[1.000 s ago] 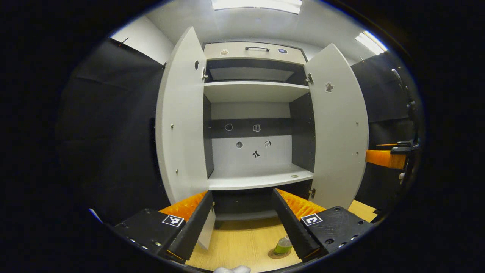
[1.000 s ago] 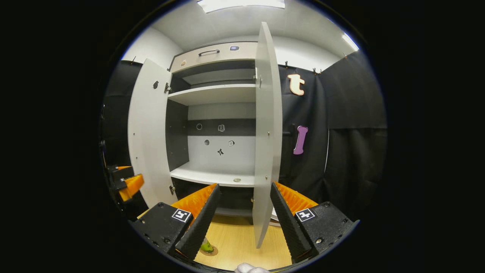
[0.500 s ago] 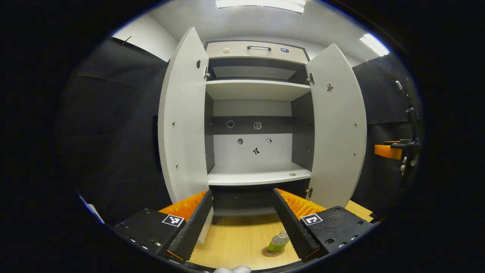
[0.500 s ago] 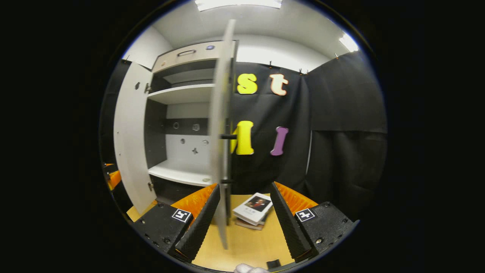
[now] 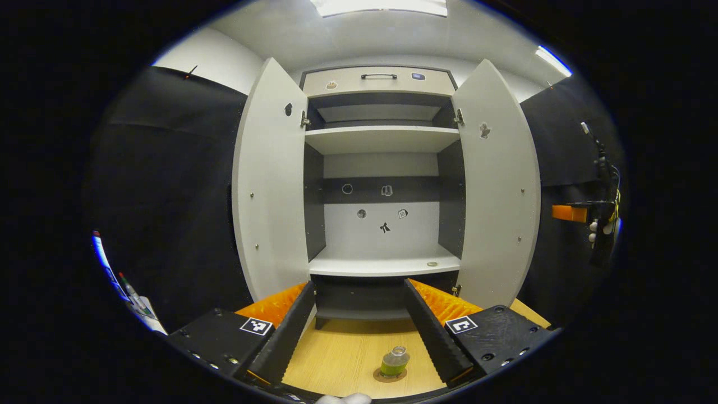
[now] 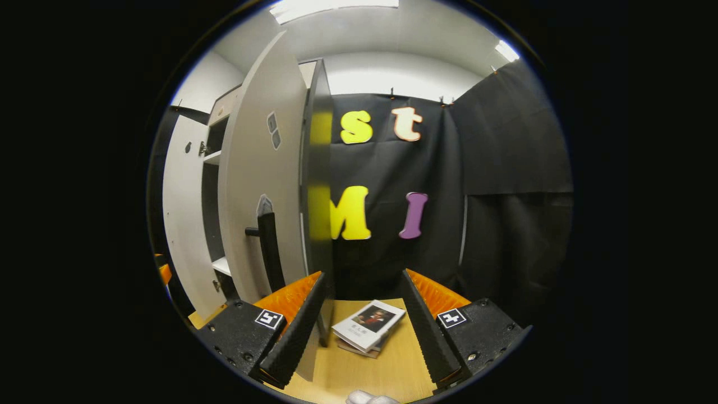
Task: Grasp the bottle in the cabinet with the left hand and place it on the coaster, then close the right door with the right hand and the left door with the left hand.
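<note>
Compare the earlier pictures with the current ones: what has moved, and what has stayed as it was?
The right gripper has swung round to the outer face of the white right cabinet door, by its black bar handle, bringing a stack of books into view. The left gripper has drawn back slightly. Unchanged: both grippers open and empty, both doors open, and the small green-filled bottle upright on the round brown coaster.

The green-filled bottle [image 5: 394, 361] stands upright on the round coaster [image 5: 389, 376]; both cabinet doors [image 5: 272, 179] hang open.
</note>
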Motion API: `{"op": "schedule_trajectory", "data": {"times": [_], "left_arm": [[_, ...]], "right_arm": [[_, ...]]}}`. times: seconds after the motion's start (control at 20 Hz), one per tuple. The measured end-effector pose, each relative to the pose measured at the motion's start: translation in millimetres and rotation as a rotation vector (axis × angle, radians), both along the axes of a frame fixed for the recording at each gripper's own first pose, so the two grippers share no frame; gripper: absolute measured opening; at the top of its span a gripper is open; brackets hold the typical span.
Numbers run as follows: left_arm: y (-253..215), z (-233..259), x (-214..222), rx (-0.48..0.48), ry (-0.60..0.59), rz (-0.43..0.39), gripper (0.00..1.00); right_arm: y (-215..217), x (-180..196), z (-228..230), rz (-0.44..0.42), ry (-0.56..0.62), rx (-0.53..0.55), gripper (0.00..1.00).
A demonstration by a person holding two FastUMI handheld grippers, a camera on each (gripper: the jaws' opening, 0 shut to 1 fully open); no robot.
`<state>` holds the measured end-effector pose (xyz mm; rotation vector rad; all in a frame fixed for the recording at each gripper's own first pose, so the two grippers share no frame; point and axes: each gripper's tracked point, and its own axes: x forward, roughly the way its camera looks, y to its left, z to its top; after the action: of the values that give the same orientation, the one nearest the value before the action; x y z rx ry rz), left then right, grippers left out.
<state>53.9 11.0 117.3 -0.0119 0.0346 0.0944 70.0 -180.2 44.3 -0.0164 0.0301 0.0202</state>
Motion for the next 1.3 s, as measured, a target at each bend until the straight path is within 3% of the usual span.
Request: {"op": "schedule_trajectory", "data": {"times": [0.25,0.35,0.6,1.05,1.3], "left_arm": [[-17.6,1.3,-10.3,-0.002,0.004,0.069,0.96],[-20.2,0.7,-12.7,0.005,0.014,0.078,0.96],[-10.2,3.0,-6.1,0.008,-0.002,0.040,0.96],[42.5,-1.0,21.7,0.036,-0.008,-0.094,0.96],[67.3,-6.4,28.9,0.025,-0.009,-0.127,0.96]], "right_arm": [[38.6,19.5,0.0,0.197,0.028,0.021,0.82],[42.0,19.8,3.2,0.213,0.027,-0.014,0.81],[55.7,15.5,-0.1,0.171,0.024,0.004,0.80],[150.6,21.1,-4.7,0.125,-0.001,-0.014,0.80],[204.5,32.4,-19.7,0.152,0.019,0.000,0.80]]}}
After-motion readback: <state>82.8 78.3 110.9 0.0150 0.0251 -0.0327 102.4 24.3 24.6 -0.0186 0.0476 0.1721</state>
